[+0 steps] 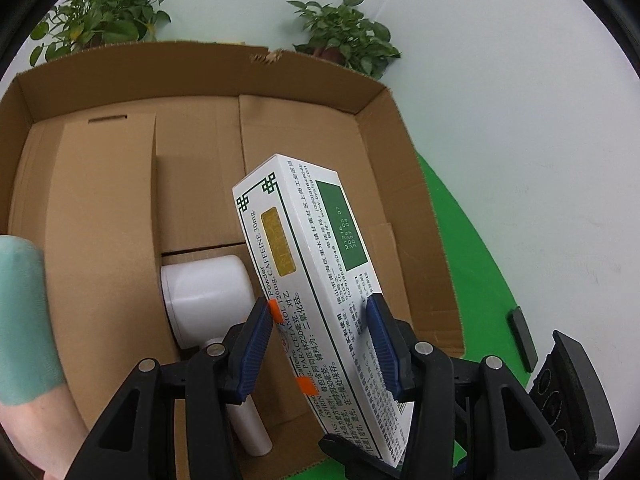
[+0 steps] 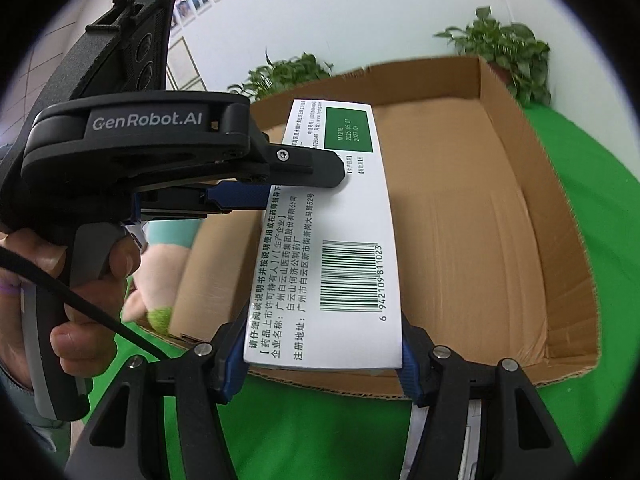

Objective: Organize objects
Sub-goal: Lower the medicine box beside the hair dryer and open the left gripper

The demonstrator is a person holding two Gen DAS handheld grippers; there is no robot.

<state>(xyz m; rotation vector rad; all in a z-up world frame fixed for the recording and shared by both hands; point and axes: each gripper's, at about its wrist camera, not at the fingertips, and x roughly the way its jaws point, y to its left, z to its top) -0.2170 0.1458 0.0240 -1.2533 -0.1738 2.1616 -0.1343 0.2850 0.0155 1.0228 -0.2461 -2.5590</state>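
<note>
A white rectangular medicine carton with green print is held by both tools at once. The left gripper is closed on its long sides, a blue pad being pressed to each face, and the right gripper is clamped across the carton's near end. The carton is carried tilted, its far end reaching out ahead of the fingers over the open brown corrugated cardboard box.

Inside that box, just below and to the left of the left gripper's fingers, a white plastic bottle is seen lying on its side on the floor of the box, beside an inner cardboard flap. It may be judged that this part of the sorting is already done. To the right of the carton, as seen from the right wrist, the box floor is bare.

The carton has not yet been set down, so its lowering and release inside the box are judged to remain. Whether further items wait outside the box cannot be told. A green cloth is spread beneath the box, and potted plants stand behind it.
</note>
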